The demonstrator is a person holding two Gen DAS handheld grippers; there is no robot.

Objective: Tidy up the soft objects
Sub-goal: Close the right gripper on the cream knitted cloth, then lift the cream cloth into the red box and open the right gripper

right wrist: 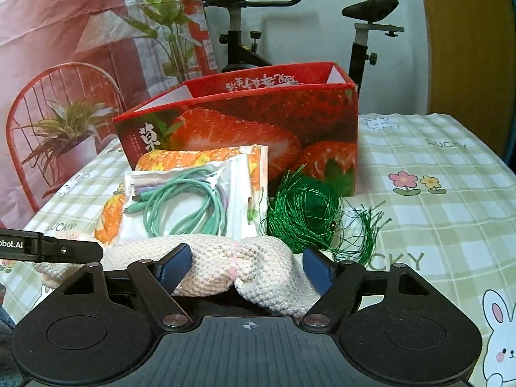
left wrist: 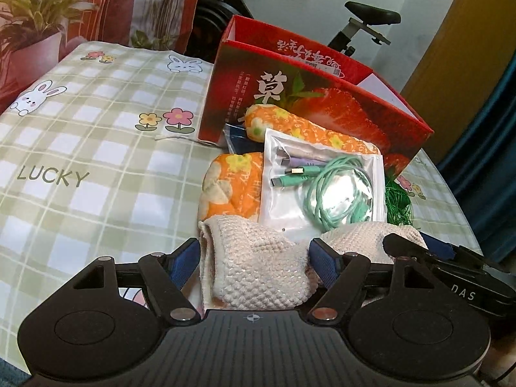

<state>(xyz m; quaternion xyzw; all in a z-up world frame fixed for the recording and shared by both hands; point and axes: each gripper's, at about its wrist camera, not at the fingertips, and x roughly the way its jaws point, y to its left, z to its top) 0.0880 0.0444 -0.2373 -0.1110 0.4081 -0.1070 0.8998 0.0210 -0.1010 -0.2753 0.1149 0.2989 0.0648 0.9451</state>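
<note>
A cream knitted cloth (left wrist: 258,271) lies on the checked tablecloth (left wrist: 80,167) at the near edge of a pile. My left gripper (left wrist: 254,258) is shut on its left end, the blue pads pressing both sides. My right gripper (right wrist: 245,267) is shut on the other end of the cream knitted cloth (right wrist: 219,258), which is bunched between the pads. Behind it lie an orange floral cloth (left wrist: 232,187) and a clear bag with a green cable (left wrist: 322,183) on top. A tangle of green string (right wrist: 303,216) sits to the right of the pile.
An open red strawberry box (right wrist: 258,129) stands upright just behind the pile. Beyond the table are a red wire chair (right wrist: 38,103), potted plants (left wrist: 35,32) and an exercise bike (right wrist: 364,32). The tablecloth (right wrist: 435,177) stretches out on both sides.
</note>
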